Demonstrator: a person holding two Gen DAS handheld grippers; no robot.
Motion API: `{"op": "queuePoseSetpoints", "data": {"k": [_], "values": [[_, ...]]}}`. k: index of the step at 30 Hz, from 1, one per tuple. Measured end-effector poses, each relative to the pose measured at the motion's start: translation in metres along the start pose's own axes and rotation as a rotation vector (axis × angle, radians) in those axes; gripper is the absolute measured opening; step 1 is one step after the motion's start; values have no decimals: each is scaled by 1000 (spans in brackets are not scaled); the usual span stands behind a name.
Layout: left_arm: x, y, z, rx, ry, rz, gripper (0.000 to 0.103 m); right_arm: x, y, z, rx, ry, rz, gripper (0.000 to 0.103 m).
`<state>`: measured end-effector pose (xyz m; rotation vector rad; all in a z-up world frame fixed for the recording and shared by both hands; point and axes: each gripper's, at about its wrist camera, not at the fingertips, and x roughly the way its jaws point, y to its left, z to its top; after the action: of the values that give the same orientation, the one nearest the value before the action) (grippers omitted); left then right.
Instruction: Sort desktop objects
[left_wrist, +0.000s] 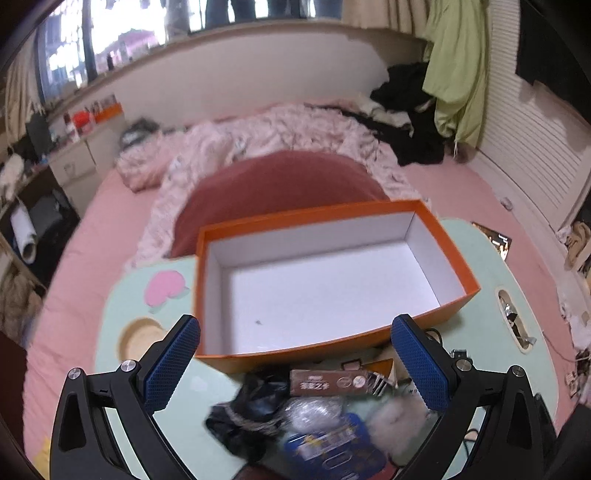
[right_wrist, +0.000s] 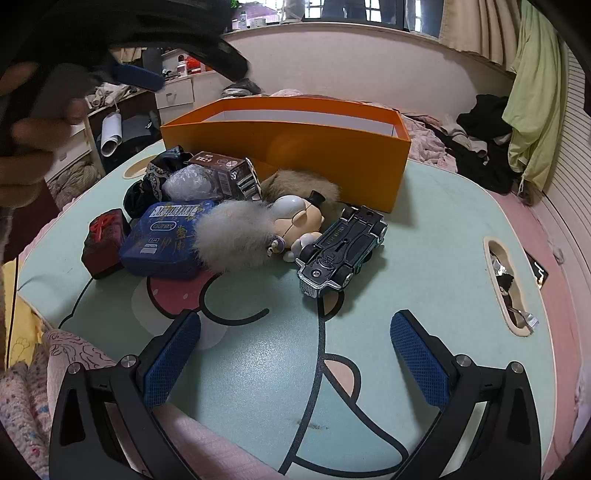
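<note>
Starting the sort, I think: the orange box (left_wrist: 332, 280) on the bench (right_wrist: 424, 258) holds nothing yet, and the pile (right_wrist: 221, 221) sits just in front of it. My left hand-held gripper (left_wrist: 295, 363) hangs spread above the pile; the right hand-held gripper (right_wrist: 295, 360) waits spread, holding nothing. Next I should lower onto one thing and squeeze.

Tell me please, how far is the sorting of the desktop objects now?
Nothing looks sorted yet: the orange box is empty inside. In hand: nothing; the left gripper and right gripper are both open. Left to do: the whole pile on the table, including the toy car, blue tin, fluffy pom-pom, figurine and brown carton.
</note>
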<state>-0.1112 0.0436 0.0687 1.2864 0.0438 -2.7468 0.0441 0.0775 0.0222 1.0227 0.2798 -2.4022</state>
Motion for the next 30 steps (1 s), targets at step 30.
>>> {"op": "queuePoseSetpoints", "data": {"k": [30], "values": [[-80,50,-123,-49,-119,-167,103,0,0,-1,-2,-1,-2,103]]}}
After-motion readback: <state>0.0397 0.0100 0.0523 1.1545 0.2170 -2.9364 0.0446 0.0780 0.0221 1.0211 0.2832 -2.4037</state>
